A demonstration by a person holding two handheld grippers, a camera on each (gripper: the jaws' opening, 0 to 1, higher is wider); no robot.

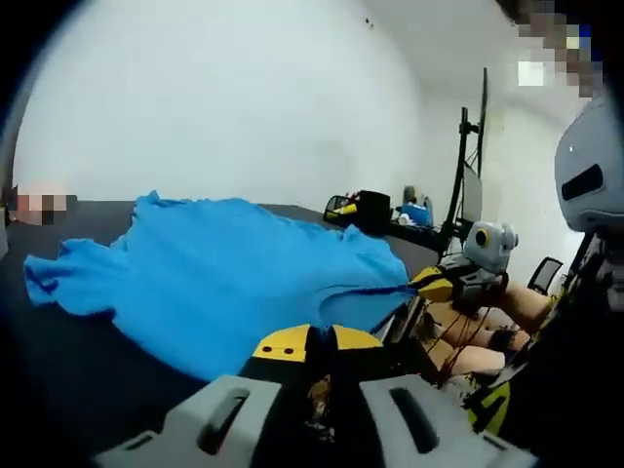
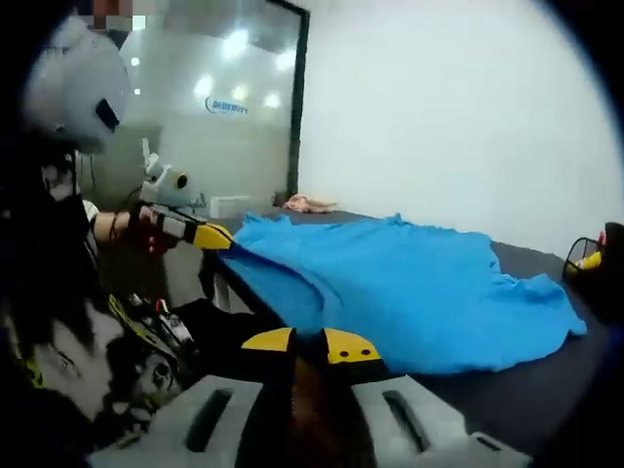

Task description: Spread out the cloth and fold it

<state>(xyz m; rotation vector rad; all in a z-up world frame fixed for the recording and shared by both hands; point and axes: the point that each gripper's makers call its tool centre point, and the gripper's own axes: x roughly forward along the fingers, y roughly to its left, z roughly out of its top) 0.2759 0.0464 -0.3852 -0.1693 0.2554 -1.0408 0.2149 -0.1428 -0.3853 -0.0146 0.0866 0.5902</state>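
Now the rumpled bright blue fabric cloth (image 1: 214,278) lies spread across the dark flat surface (image 1: 68,361). Right tool (image 1: 429,284) and left tool (image 2: 216,237) each pinch a near edge corner of that cloth.

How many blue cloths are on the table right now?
1. A single blue cloth lies spread and rumpled across the dark table; the right gripper view shows the same cloth. The right gripper and left gripper each meet its near edge.
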